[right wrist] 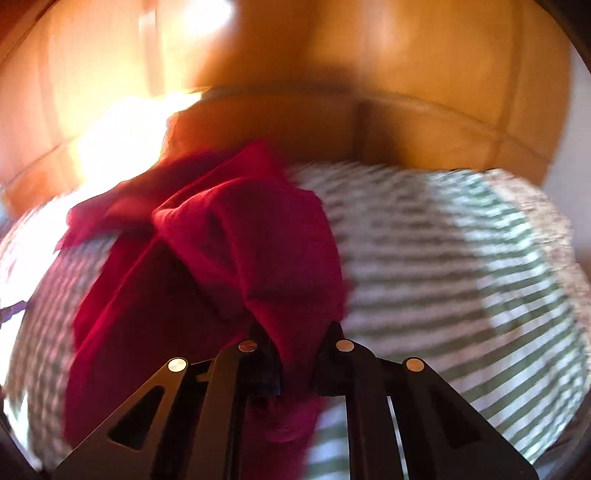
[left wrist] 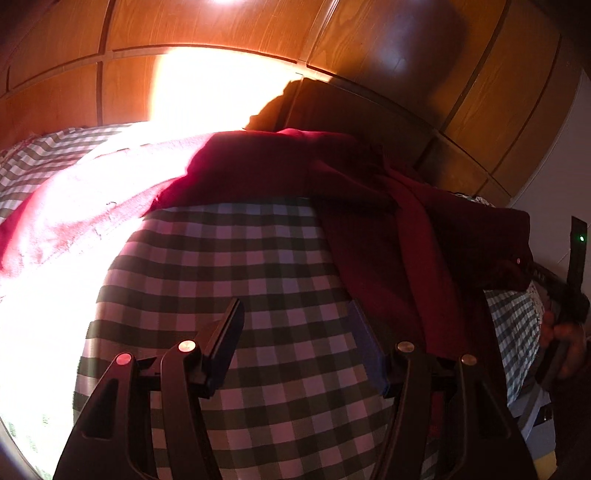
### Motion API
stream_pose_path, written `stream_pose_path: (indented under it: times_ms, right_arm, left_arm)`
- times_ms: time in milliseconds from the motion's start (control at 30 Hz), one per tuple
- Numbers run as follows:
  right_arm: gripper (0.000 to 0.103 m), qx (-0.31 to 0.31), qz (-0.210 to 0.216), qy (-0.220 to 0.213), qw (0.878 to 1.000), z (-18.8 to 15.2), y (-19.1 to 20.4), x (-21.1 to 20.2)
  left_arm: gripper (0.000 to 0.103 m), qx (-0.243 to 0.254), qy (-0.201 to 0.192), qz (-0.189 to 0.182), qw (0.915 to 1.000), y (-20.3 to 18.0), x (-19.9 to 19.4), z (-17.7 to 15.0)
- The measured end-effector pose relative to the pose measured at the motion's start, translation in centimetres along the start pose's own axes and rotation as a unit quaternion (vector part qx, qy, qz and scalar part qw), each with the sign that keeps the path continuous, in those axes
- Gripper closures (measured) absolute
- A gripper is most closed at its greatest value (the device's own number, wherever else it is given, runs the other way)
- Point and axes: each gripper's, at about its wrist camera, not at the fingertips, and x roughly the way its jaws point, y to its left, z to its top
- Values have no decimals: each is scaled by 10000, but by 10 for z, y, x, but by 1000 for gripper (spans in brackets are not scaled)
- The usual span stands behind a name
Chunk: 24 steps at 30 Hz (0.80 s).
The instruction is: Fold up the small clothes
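A dark red garment (left wrist: 369,206) lies crumpled across the far side of a green-and-white checked bedsheet (left wrist: 240,266). Its left end is washed out by sunlight. My left gripper (left wrist: 295,306) hovers open above bare sheet, nothing between its fingers; the garment's hanging fold passes just beside its right finger (left wrist: 360,325). In the blurred right wrist view my right gripper (right wrist: 295,328) is shut on a bunched corner of the red garment (right wrist: 251,240), which rises from the jaws and drapes away to the left. At the left wrist view's right edge, a hand (left wrist: 565,343) holds that tool.
Wooden panelled furniture (left wrist: 221,26) stands behind the bed. A bright patch of sunlight (left wrist: 55,295) blows out the sheet at the left. A patterned fabric border (right wrist: 554,229) runs along the sheet's right side. A pale wall (left wrist: 576,147) shows at far right.
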Motion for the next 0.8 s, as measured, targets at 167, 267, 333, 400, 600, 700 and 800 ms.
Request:
stream_pose_path:
  times_ms: [167, 267, 333, 400, 600, 700, 800]
  right_arm:
    - [91, 782, -1298, -49, 9884, 54, -92, 30]
    - [33, 1072, -1508, -20, 9827, 62, -121, 39]
    - [14, 1334, -1353, -180, 9816, 53, -130, 30]
    - [14, 1318, -930, -11, 9869, 36, -121, 24]
    - [24, 1394, 1322, 983, 9764, -53, -65, -8]
    - [37, 1431, 2085, 1569, 9547, -96, -35, -13]
    - [44, 1165, 2202, 1728, 9529, -123, -5, -23]
  left_arm:
    - [47, -125, 193, -444, 9987, -10, 12, -3]
    - [49, -169, 291, -560, 9979, -17, 21, -4]
    - [51, -243, 358, -694, 9967, -20, 28, -5]
    - [54, -357, 436, -813, 9951, -21, 38, -6]
    - [63, -567, 589, -1183, 9896, -33, 62, -8]
    - [66, -771, 682, -1319, 9859, -40, 77, -12]
    - [80, -931, 747, -1406, 9828, -47, 86, -15]
